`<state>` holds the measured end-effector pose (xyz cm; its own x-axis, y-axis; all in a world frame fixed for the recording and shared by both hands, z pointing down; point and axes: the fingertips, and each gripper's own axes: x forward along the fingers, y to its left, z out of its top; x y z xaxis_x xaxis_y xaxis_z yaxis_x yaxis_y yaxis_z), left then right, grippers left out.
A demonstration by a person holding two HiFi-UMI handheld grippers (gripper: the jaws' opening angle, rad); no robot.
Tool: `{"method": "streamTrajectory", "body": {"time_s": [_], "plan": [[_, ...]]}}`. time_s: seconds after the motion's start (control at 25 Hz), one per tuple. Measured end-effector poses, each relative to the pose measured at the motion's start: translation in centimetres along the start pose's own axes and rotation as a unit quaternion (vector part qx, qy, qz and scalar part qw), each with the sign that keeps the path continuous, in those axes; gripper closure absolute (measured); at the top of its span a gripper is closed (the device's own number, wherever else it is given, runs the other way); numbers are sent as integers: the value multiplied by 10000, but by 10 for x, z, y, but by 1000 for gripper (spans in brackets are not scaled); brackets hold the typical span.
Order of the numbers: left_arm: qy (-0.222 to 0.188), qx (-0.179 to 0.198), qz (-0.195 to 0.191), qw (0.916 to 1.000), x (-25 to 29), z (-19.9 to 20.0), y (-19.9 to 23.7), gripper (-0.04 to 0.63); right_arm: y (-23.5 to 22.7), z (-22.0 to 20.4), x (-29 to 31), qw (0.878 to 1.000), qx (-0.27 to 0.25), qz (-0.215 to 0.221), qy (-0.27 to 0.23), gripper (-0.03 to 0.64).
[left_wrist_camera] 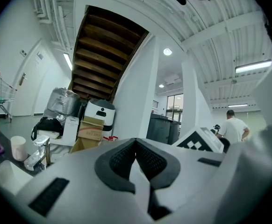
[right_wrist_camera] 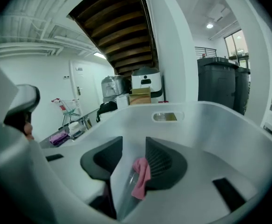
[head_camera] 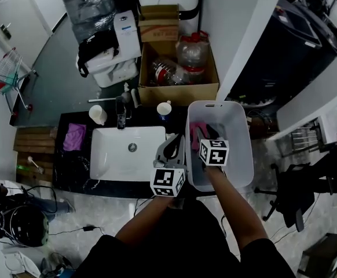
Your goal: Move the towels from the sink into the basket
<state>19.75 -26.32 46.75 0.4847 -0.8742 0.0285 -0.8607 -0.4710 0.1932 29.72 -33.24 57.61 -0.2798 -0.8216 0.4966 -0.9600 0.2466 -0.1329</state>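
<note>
The white sink point(head_camera: 107, 155) is set in a dark counter, and only its drain shows in the basin. To its right stands the white basket point(head_camera: 238, 155) with a pink towel point(head_camera: 196, 131) lying inside. A purple towel point(head_camera: 74, 136) lies on the counter left of the sink. My left gripper point(head_camera: 172, 150) hovers at the sink's right edge; in the left gripper view its pads meet, shut on nothing point(left_wrist_camera: 136, 143). My right gripper point(head_camera: 204, 136) is over the basket point(right_wrist_camera: 211, 108), open point(right_wrist_camera: 133, 146), with the pink towel point(right_wrist_camera: 140, 176) seen below through the gap.
A faucet point(head_camera: 121, 113) and two cups point(head_camera: 98, 114) point(head_camera: 164, 109) stand behind the sink. A cardboard box of bottles point(head_camera: 177, 68) sits on the floor beyond. A shopping cart point(head_camera: 6, 74) is at far left and an office chair point(head_camera: 290, 196) at right.
</note>
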Motion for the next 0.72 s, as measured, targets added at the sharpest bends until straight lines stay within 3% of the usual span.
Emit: {"method": "streamTrajectory", "body": {"time_s": [0.24,0.56,0.72], "plan": [[-163,-57,-147,9997,-19,11,1,592,27,27,-43,9991,-212,-90,-366,505],[-240,-425,-353,9982,-46,24,3,592,56,43,-97,9943,-288,-190,-1004,580],[-242,-325,-458,9981,-57,25,-5,592,73,50,-126,9911,-1,-53,-1331,586]]}}
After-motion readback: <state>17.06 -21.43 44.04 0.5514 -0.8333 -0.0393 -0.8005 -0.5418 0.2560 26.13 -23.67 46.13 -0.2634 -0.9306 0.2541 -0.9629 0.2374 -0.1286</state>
